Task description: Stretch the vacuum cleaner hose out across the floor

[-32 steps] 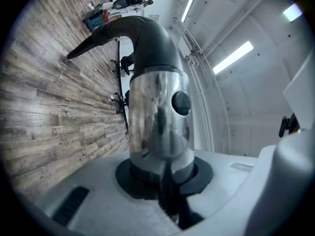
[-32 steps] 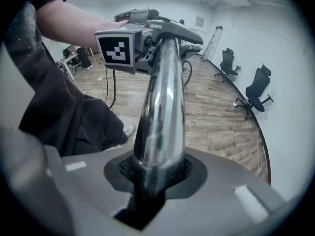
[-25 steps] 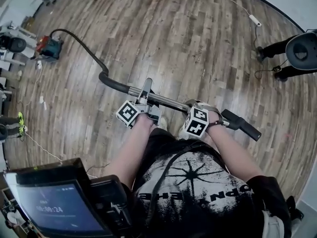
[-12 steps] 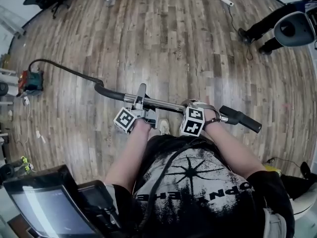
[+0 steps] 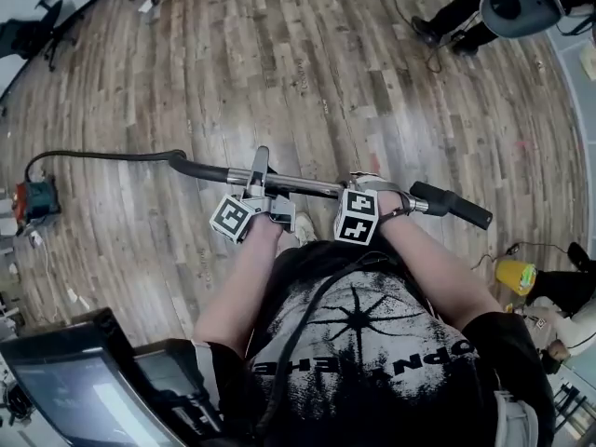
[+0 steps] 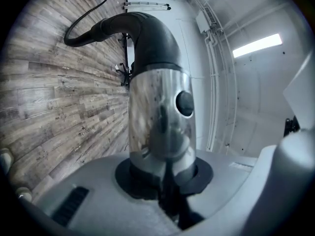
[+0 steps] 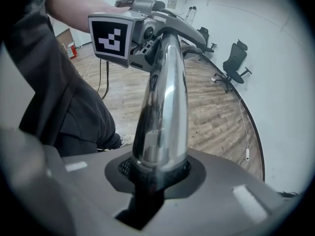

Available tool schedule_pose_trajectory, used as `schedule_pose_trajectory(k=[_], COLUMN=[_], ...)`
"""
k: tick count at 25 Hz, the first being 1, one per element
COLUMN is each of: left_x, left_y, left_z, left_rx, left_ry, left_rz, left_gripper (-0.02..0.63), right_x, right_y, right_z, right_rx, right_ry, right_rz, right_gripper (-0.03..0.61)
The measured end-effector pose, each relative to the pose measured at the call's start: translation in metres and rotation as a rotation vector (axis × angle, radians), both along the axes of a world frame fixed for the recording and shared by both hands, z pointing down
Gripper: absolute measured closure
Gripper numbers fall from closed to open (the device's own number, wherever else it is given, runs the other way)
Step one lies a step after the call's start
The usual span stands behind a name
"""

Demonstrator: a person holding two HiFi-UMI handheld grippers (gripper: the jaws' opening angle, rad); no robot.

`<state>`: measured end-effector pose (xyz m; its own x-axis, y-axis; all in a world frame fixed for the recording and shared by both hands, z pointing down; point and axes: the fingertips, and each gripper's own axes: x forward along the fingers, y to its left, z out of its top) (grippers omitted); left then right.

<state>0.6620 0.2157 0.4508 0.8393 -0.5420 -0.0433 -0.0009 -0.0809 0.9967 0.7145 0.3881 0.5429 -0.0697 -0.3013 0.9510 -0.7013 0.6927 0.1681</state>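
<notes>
Bright, even indoor light, strong fisheye bend.
Lit from ceiling strips at two o'clock; glare on the chrome tube; dark vignette at corners.

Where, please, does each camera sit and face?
Head view: on the person's head, facing steeply down at the floor, hose and vacuum cleaner; forearms, shirt, left tool and right tool show.
Left gripper view: on the left tool, looking along the clamped chrome tube towards the hose and vacuum cleaner; no body shows.
Right gripper view: on the right tool, whose jaws have just been closing on the chrome tube, facing the left tool; a forearm and clothing show.
Shared: all three show the chrome tube.
</notes>
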Motion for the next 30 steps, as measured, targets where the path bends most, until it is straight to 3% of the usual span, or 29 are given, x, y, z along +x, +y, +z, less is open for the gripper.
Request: schedule_pose_trajectory(k=[6, 11, 19, 23, 26, 30], left_x=[0.016, 0.03, 0.065, 0.064, 0.065, 0.065], left_y=[0.002, 0.013, 0.055, 0.07, 0.076, 0.086], left_z=[0.003, 0.013, 0.006, 0.002, -0.001, 0.006], left_rx=[-0.017, 0.0, 0.014, 0.081, 0.09, 0.082], left_ry=[0.019, -0.016, -0.036, -0.09, -0.077, -0.087], left_rz=[0.012, 0.007, -0.087, -0.167, -0.221, -0.229], left_gripper=[0.56, 0.56, 0.558, 0.557, 0.558, 0.558], right_x=[0.011, 0.028, 0.072, 0.078, 0.082, 0.084], right_y=[0.003, 0.016, 0.055, 0.072, 0.079, 0.089], right_z=[0.006, 0.009, 0.011, 0.006, 0.006, 0.011], right_rx=[-0.016, -0.022, -0.043, -0.056, -0.055, -0.067], right_ry=[-0.004, -0.029, -0.08, -0.146, -0.166, -0.164], right_rz=[0.012, 0.0, -0.088, -0.122, -0.133, -0.147], right_gripper=[0.492, 0.492, 0.492, 0.492, 0.492, 0.492])
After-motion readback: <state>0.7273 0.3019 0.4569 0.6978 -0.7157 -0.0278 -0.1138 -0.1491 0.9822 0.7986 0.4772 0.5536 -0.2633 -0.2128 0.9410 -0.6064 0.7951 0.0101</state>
